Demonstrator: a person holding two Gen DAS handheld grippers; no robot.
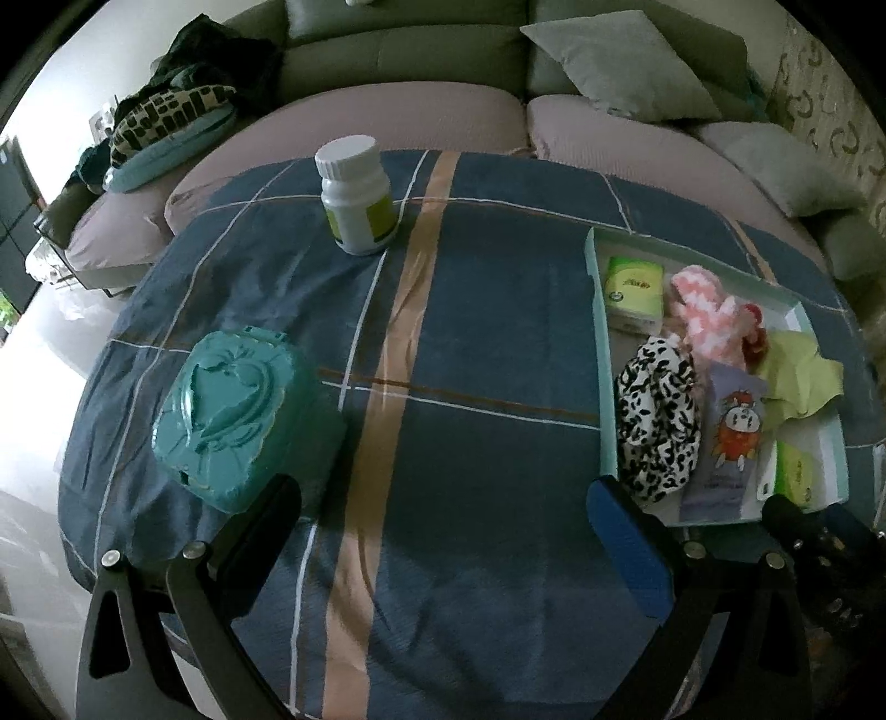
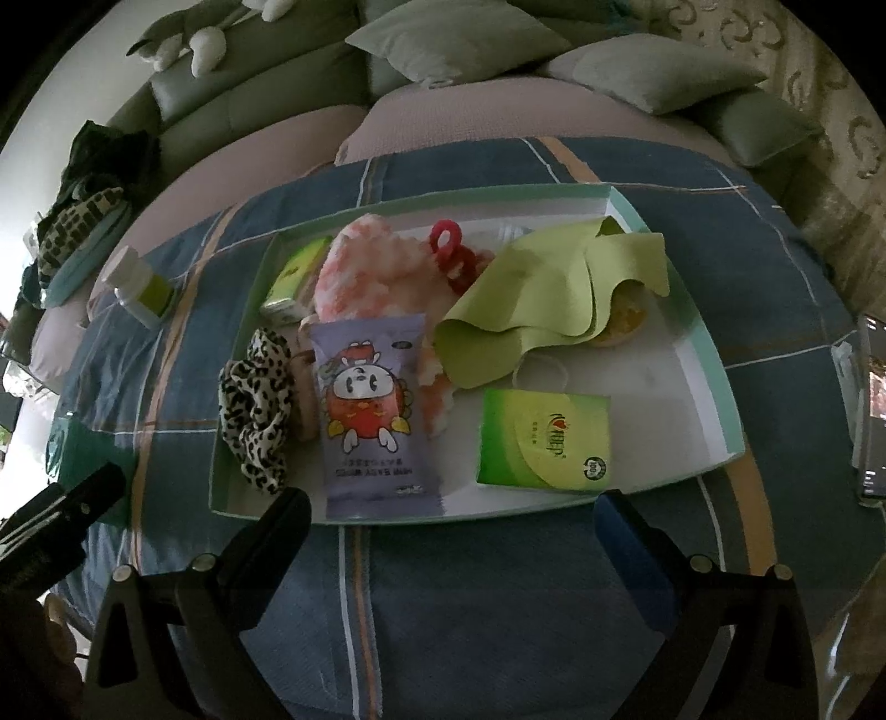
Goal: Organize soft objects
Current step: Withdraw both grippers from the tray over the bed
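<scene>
- Teal-rimmed tray (image 2: 714, 354) sits on the counter's plaid cloth (image 1: 470, 332), and the soft things lie inside it: a lime cloth (image 2: 548, 288), a pink fluffy piece (image 2: 371, 266), a leopard-print scrunchie (image 2: 257, 399), a purple snack packet (image 2: 371, 410) and two green tissue packs (image 2: 545, 443).
- Left claw (image 1: 448, 515) hangs wide open and empty over bare cloth; right claw (image 2: 459, 526) is likewise spread wide, holding nothing, at the tray's near edge.
- Risk, as I judge it: the scrunchie droops over the tray's left rim, so a careless brush from either claw could drag it out.
- The lime cloth drapes over a round yellowish item I cannot identify; pinching the cloth could tip or pull that along.
- The loose, wrinkled cloth could bunch under a low claw and topple the white bottle (image 1: 357, 194) or nudge the teal box (image 1: 238, 410).
- Behind stands a grey-green sofa (image 1: 415, 50) with cushions, dimly lit; a phone (image 2: 875, 410) lies right of the tray.
</scene>
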